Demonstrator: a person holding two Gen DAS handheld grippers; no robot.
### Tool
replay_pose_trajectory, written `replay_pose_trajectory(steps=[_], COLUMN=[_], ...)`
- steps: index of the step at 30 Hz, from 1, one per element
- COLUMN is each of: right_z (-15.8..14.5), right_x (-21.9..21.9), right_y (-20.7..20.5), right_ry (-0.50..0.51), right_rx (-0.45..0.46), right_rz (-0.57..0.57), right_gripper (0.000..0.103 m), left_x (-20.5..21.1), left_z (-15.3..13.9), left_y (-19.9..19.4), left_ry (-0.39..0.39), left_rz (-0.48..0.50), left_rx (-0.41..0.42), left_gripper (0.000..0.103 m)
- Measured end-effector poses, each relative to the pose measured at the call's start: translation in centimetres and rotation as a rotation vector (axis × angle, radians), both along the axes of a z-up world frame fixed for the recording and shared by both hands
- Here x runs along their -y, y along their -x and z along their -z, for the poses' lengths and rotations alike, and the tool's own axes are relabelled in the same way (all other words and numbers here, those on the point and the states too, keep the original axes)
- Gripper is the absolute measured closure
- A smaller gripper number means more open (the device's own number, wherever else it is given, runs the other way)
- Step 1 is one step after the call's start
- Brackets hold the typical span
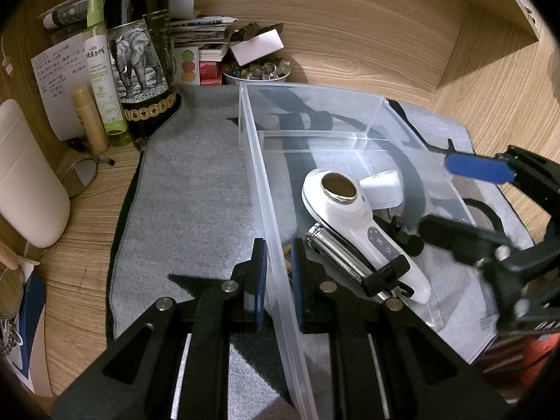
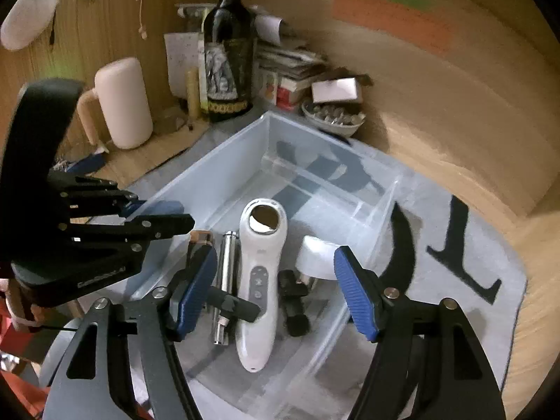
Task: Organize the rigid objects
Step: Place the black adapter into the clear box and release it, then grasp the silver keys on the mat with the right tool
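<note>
A clear plastic bin (image 1: 266, 182) stands on a grey mat (image 1: 192, 192). My left gripper (image 1: 278, 273) is shut on the bin's left wall, one blue pad on each side; it also shows at the left (image 2: 164, 211). In the bin lie a white handheld device (image 2: 260, 280) with a round metal head (image 1: 341, 185), a silver metal tube (image 2: 227, 273), a small white block (image 2: 316, 257) and black pieces (image 2: 294, 301). My right gripper (image 2: 274, 262) hangs open over these things with nothing between its pads; in the left wrist view it (image 1: 465, 203) is at the bin's right.
A dark bottle with an elephant label (image 1: 140, 52), a green spray bottle (image 1: 101, 70), a white rounded container (image 1: 28, 175), stacked papers and a bowl of small items (image 1: 257, 71) crowd the back left. Wooden walls (image 1: 385, 35) close the back and right.
</note>
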State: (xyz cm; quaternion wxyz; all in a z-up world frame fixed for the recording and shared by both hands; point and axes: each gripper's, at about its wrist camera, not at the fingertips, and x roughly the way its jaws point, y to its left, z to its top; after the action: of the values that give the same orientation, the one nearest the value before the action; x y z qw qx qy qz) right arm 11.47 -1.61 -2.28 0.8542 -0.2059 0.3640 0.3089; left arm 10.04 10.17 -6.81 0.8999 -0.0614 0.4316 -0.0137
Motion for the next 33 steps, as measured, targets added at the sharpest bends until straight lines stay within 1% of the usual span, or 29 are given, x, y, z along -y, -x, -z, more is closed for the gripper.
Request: replay_pose_trajectory(steps=[5,9,13,18,20,23,29,33], right_z=[-1.3,-2.2,-2.5,-2.1,-1.7,-0.2,3.0,5.0], right_x=[1.6,3.7,6.0,9.4,10.4,11.7,12.9,12.9], right_y=[0.0,-0.1,-0.2,-0.7,-1.0,-1.5,-1.8,-1.7], right_ry=[-0.025,-0.049,-0.053,-0.039,-0.031,-0.009,0.029,0.082], right_rx=[0.030,0.057,0.073,0.076,0.064,0.015,-0.080,-0.133], right_rz=[0.033,0.074,0.126,0.204,0.228,0.256,0.262,0.241], right_gripper=[0.035,0.028,0.027,0.027,0.027,0.027,0.027,0.029], left_x=[0.0,-0.1,0.0,0.0,0.0,0.0,-0.2,-0.2], left_z=[0.0,0.1,0.1,0.1,0.1,0.1,0.1,0.1], left_y=[0.0,0.0,0.1,0.2,0.2,0.2,0.3,0.2], left_ry=[0.003,0.003,-0.005,-0.006,-0.007,-0.007,-0.008,-0.008], left_rz=[-0.001,-0.002,-0.001,-0.001,-0.002,-0.002,-0.003,-0.003], left_rx=[0.000,0.000,0.003,0.003,0.003,0.003,0.003,0.002], left_gripper=[0.090,0.090,0.090,0.090,0.090,0.090,0.090,0.090])
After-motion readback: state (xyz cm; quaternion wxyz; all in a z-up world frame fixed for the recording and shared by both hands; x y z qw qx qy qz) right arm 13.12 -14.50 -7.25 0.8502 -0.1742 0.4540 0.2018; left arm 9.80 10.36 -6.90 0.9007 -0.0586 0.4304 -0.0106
